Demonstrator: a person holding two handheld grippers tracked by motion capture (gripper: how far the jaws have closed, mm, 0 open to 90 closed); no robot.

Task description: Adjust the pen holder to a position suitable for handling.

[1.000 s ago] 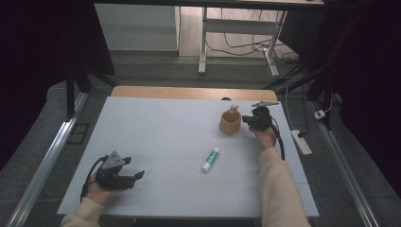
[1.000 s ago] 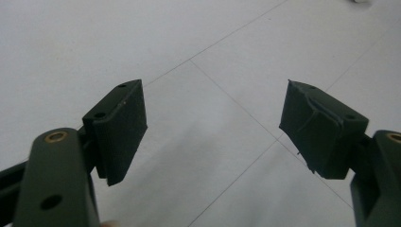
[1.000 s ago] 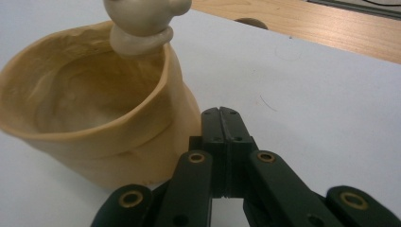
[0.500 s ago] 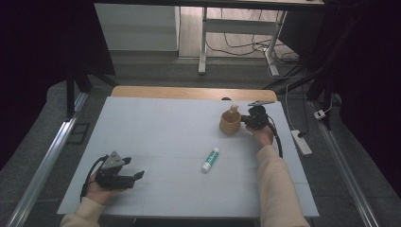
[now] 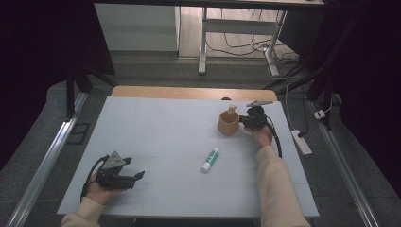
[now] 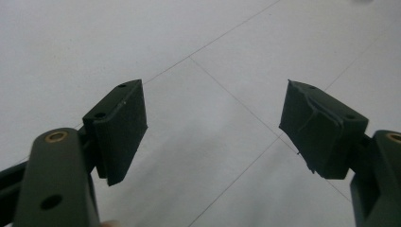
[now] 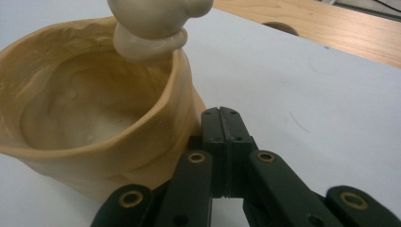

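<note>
Right gripper [image 5: 243,121] level — fingers against cup [image 5: 228,124]

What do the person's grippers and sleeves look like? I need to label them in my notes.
Both are black two-jaw tools. The left gripper carries a grey three-cornered plate and flat, rubbery dark pads, one with a torn edge. The right gripper has linked arms with brass-coloured rivets. A black cable trails from each. The sleeves are cream-coloured.
</note>
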